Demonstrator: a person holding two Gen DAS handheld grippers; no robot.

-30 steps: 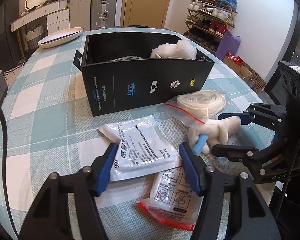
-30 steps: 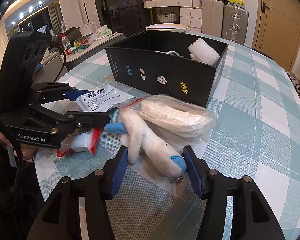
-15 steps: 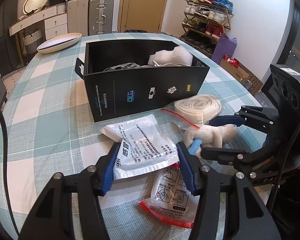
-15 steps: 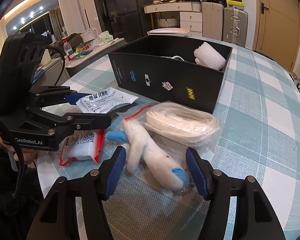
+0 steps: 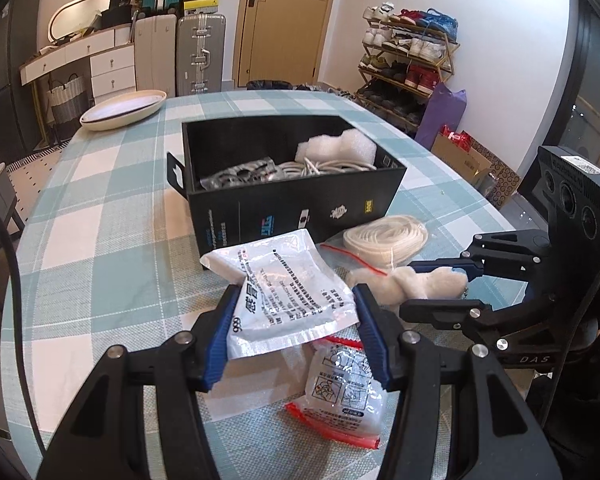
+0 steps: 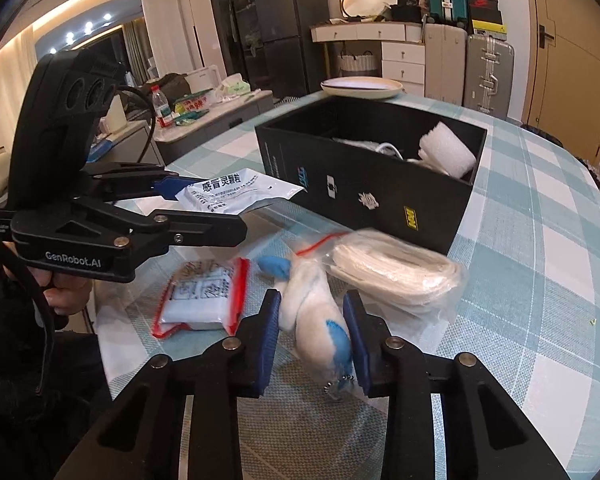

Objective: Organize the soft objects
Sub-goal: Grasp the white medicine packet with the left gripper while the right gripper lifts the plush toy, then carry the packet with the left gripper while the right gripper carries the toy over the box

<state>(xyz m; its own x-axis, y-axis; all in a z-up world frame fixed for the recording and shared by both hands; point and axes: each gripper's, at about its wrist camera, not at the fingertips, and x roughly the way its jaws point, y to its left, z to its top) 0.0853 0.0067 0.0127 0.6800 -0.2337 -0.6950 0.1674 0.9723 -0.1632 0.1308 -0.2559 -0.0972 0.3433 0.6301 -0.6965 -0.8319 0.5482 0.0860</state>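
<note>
From the left wrist view, the left gripper [image 5: 296, 330] is clamped on the white medicine sachet [image 5: 288, 300], its blue pads pressed against the two edges, and the sachet is lifted clear of the checked tablecloth [image 5: 100, 248]. To finish this step well, I judge the sachet should travel level, rise above the near wall of the black box [image 5: 300, 208] and drop into the free space left of the foam roll [image 5: 336, 148] and the white cables [image 5: 324, 166] already inside. The pouch is limp, so a squeeze on its edge alone could let it sag or slip. Below it lies a red-edged zip bag [image 5: 340, 396], and to the right a bagged coil of white cord [image 5: 384, 236]; neither blocks the way, but the box wall does.

From the right wrist view, the right gripper [image 6: 312, 336] has its pads closed against the sides of a white plush toy [image 6: 320, 320] with blue patches; the toy is blurred, so I cannot tell whether it is off the table. Its small chain [image 6: 338, 386] hangs beneath and might catch on the cord bag [image 6: 396, 276] just beside it. The left tool sits between this toy and the box, so the two loads should go in one after the other. A shallow white dish [image 6: 360, 86] stands beyond the box, well apart.
</note>
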